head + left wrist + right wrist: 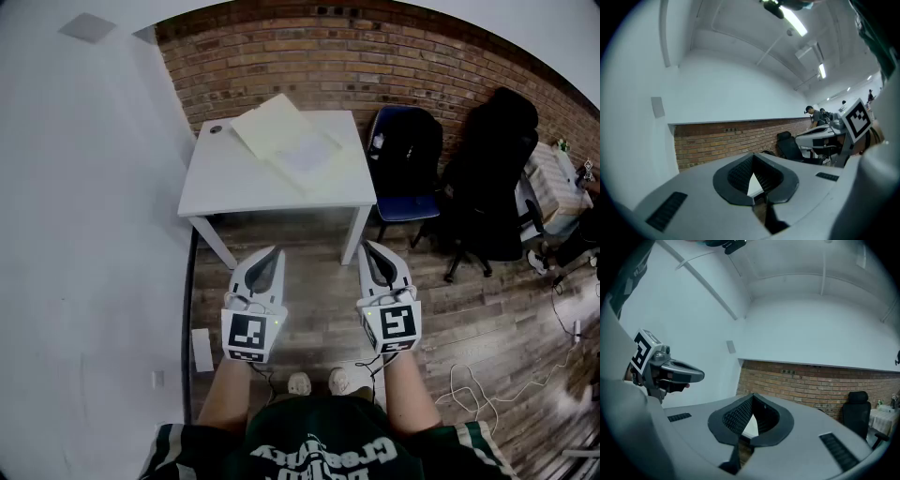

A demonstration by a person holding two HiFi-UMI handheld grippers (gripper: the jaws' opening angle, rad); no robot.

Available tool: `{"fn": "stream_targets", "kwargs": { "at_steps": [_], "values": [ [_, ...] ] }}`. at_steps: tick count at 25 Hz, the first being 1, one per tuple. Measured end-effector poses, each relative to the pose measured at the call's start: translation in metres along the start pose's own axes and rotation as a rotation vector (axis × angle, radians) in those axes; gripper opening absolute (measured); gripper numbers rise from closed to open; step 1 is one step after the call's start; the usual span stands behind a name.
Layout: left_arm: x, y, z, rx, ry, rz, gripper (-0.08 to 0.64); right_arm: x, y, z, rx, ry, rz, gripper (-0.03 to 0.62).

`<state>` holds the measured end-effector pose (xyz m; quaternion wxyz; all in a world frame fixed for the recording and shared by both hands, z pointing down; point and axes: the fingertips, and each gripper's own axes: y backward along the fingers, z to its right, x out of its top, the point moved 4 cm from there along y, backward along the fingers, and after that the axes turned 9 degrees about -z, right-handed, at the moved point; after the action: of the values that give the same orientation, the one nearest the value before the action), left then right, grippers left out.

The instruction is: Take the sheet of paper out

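A white table (225,183) stands against the brick wall ahead of me. On its far right part lies a pale yellow folder or sheet (277,127) with a translucent sleeve (307,155) over it; I cannot make out a single sheet of paper. Both grippers are held level over the wooden floor, well short of the table. My left gripper (269,251) is shut with nothing in it, and so is my right gripper (371,247). In the left gripper view the jaws (753,161) meet at the tip; the right gripper view shows its jaws (752,401) the same way.
A dark chair with a blue seat (405,155) stands just right of the table, with a black office chair (492,169) beyond it. White cables (469,380) trail on the floor at the right. A white wall (84,234) runs along the left.
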<state>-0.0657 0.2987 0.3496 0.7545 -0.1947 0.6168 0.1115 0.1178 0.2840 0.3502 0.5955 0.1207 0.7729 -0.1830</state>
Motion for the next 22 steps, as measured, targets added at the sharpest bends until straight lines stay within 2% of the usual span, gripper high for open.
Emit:
{"fn": "stream_targets", "kwargs": {
  "at_steps": [22],
  "values": [
    [0.0048,-0.0014,0.0032,-0.002,-0.014,0.005,0.0,0.003,-0.0019,0.0004,0.042,-0.012,0.017,-0.006]
  ]
}}
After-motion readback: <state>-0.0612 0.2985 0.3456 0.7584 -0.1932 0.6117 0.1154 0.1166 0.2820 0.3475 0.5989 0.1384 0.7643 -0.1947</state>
